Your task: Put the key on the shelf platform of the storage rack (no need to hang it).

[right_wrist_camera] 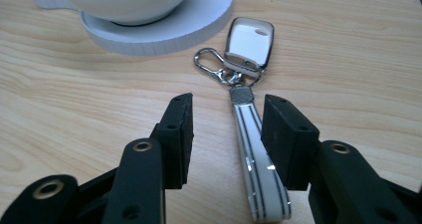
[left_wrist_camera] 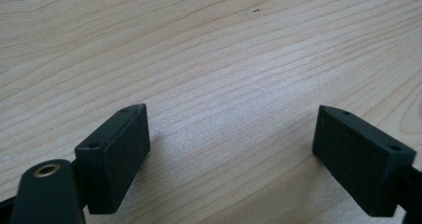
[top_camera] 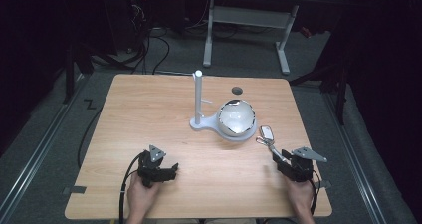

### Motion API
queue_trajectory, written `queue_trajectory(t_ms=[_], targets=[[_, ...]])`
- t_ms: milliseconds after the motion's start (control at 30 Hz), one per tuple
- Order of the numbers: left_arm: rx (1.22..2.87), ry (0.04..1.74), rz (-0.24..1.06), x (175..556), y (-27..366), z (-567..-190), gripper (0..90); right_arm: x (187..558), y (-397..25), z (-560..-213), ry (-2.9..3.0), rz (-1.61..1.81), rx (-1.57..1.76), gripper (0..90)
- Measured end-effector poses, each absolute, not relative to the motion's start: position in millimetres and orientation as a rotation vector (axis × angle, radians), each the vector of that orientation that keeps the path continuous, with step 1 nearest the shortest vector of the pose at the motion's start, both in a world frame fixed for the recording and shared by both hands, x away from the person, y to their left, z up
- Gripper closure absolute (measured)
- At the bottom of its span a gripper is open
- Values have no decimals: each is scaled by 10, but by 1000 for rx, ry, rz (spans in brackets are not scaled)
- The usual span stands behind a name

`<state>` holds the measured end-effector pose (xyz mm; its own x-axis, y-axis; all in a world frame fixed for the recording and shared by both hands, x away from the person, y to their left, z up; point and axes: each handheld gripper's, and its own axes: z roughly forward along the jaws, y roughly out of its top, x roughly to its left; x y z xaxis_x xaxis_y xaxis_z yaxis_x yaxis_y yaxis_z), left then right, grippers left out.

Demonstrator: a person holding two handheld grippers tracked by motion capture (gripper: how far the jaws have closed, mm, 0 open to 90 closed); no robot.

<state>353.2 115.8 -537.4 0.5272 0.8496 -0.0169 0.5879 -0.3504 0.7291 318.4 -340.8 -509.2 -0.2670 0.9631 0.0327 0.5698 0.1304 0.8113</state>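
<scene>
High view
Table: a light wooden table carries everything; a small dark round hole sits in its far part.
Stand: a white stand with an upright post and a flat base rests ahead of both grippers, nearer the right one.
Bowl: a white bowl sits on the round end of that base, ahead of and inward from the right jaws.
Left gripper: the left gripper lies low on the near part of the table in the person's left hand, jaws pointing toward the right gripper, with bare wood around them.
Right gripper: the right gripper is held by the right hand, jaws aimed at the bowl.
Key fob: a white key fob lies just ahead of the right jaws, its strap running back to them.

Left gripper view
Jaws: spread wide apart, with only wood grain between them.

Right gripper view
Jaws: parted, one on either side of the strap; the strap lies close along the right-hand jaw, and I cannot tell whether it touches.
Fob body: the white, metal-edged body rests flat just beyond the jaw tips.
Clip: a metal clip lies beside the fob body, to the left of the ring joining it to the strap.
Base and bowl: farther beyond the tips, to the left, close to the fob.
</scene>
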Motion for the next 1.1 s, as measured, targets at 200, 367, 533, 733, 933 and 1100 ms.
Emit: queue_trajectory(t_ms=[200,367,533,733,933,1100], targets=[[2072,1164,483,3532,1157,-5374,153,3288,-3469,-5144,1907,978,1507,565],[2072,1164,483,3531,1157,-5374,153,3399,-3476,-5171,1924,939,1525,556],[2072,1164,483,3531,1157,-5374,154,3485,-3465,-5182,1934,912,1518,557],[2072,1164,483,3532,1158,-5374,153,3546,-3464,-5243,1956,888,1539,559],[2072,1164,483,3531,1157,-5374,153,3618,-3436,-5265,1979,863,1540,560],[2072,1164,483,3531,1158,-5374,153,3703,-3399,-5271,1999,840,1533,597]])
